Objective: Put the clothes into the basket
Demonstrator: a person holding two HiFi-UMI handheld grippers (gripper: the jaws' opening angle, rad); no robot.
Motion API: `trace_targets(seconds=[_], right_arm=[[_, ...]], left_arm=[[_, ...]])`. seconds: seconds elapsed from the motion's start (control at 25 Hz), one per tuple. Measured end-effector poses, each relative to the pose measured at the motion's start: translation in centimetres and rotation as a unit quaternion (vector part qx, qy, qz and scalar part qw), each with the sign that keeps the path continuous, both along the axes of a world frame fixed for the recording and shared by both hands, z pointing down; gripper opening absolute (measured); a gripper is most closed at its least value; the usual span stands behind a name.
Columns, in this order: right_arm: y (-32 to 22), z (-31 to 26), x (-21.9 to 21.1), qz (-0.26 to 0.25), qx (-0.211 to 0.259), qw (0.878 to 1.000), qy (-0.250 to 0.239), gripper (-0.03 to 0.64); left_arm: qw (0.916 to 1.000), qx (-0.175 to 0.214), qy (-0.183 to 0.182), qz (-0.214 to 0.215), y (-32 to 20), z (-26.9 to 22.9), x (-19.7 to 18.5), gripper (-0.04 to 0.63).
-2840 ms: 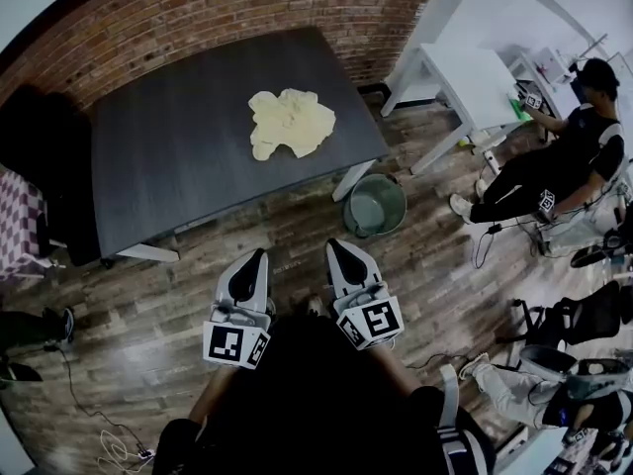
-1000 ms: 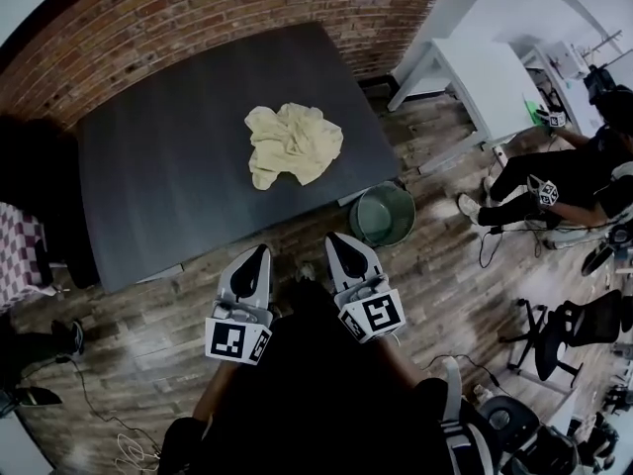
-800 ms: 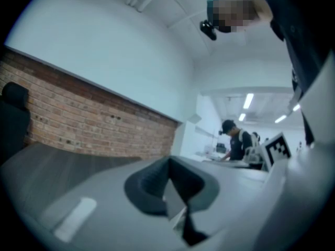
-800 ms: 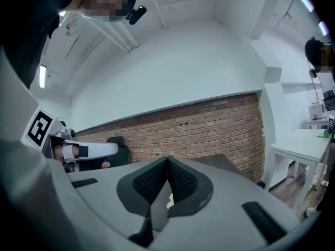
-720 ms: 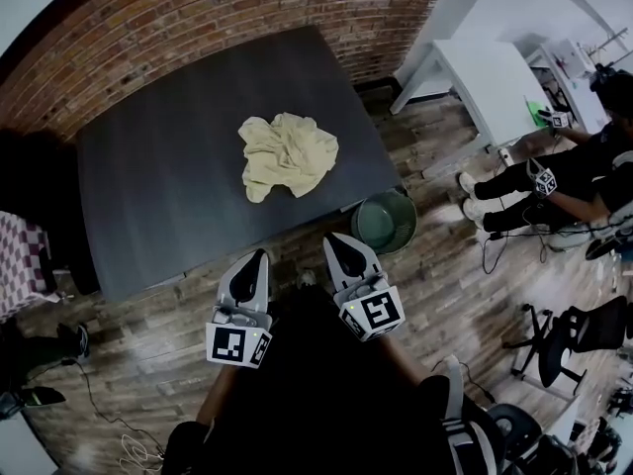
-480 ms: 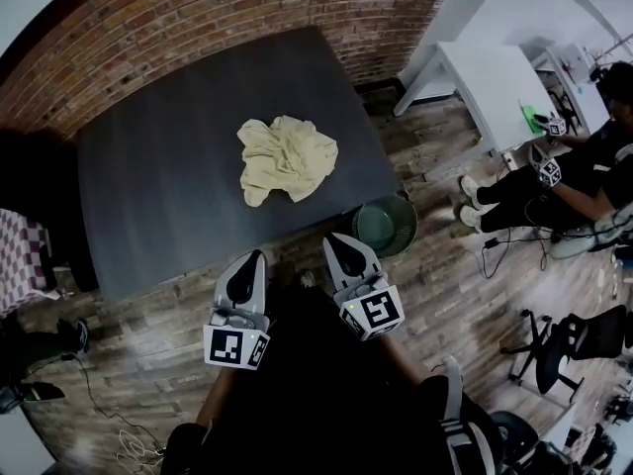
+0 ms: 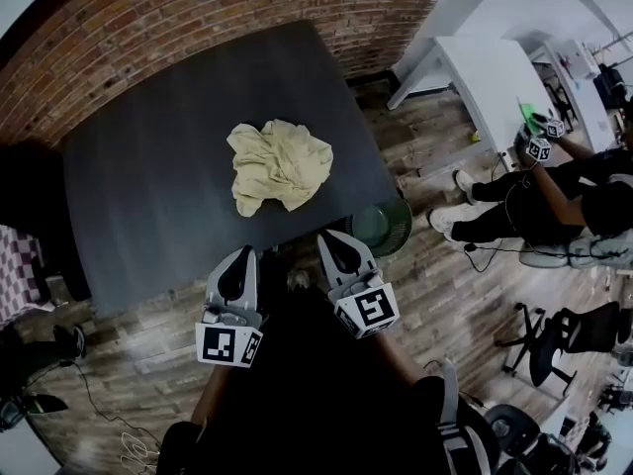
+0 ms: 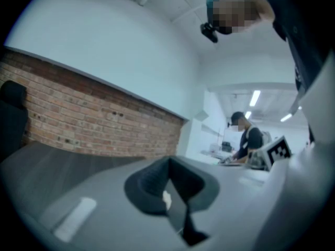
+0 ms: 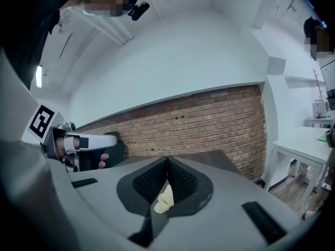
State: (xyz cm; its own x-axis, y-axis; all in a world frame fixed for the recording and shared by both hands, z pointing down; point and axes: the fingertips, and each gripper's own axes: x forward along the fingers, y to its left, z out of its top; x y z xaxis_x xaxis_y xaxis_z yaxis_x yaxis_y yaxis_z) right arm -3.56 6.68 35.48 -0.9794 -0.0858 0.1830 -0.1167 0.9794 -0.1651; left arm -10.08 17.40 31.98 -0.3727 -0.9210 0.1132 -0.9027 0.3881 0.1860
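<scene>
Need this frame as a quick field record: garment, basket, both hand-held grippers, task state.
garment: crumpled pale yellow cloth, lying on the dark grey table, nothing touching it
basket: round green basket, on the wooden floor at the table's near right corner, partly hidden by the table edge
left hand-held gripper: jaws together, empty, at the table's near edge
right hand-held gripper: jaws together, empty, at the table's near edge, beside the basket
task state: cloth not yet picked up
</scene>
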Motion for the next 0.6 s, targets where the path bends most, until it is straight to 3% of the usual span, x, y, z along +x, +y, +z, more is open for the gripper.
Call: trace_targets(seconds=[0.6], right_arm=[[-3.9, 3.9, -9.9, 0.011, -0.014, 0.998, 0.062, 0.006]], left_arm=[[0.9988, -0.005, 0.016, 0.046, -5.9, 1.2, -9.1, 0.005]])
